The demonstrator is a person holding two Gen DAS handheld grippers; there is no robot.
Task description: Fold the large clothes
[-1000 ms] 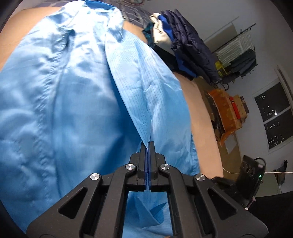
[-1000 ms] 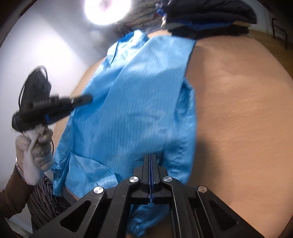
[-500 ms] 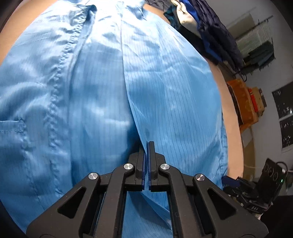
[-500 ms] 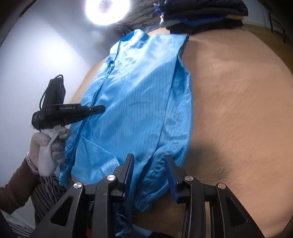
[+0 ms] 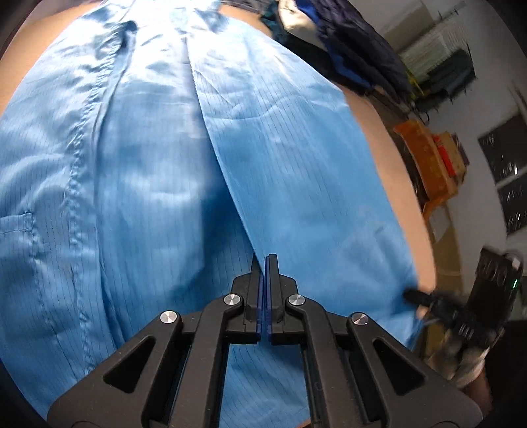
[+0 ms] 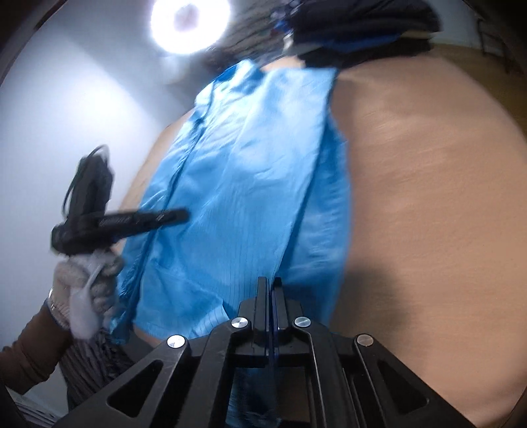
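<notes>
A large light-blue striped shirt (image 5: 138, 184) lies spread on a tan table (image 6: 428, 204), its right side folded over the middle. My left gripper (image 5: 264, 260) is shut on the folded edge of the shirt near the hem. My right gripper (image 6: 270, 283) is shut on the shirt's hem at its right side (image 6: 263, 184). The right gripper also shows in the left wrist view (image 5: 415, 296) at the shirt's lower right corner. The left gripper shows in the right wrist view (image 6: 178, 215), held by a gloved hand.
A pile of dark and blue clothes (image 5: 355, 42) sits at the far end of the table; it also shows in the right wrist view (image 6: 362, 23). Orange boxes (image 5: 428, 158) and a clothes rack (image 5: 441, 72) stand beyond the table's right edge. A bright lamp (image 6: 189, 23) glares overhead.
The right gripper opened half a second ago and has shut again on the shirt's hem. The left gripper stays shut on the folded edge and has shifted a little over the shirt.
</notes>
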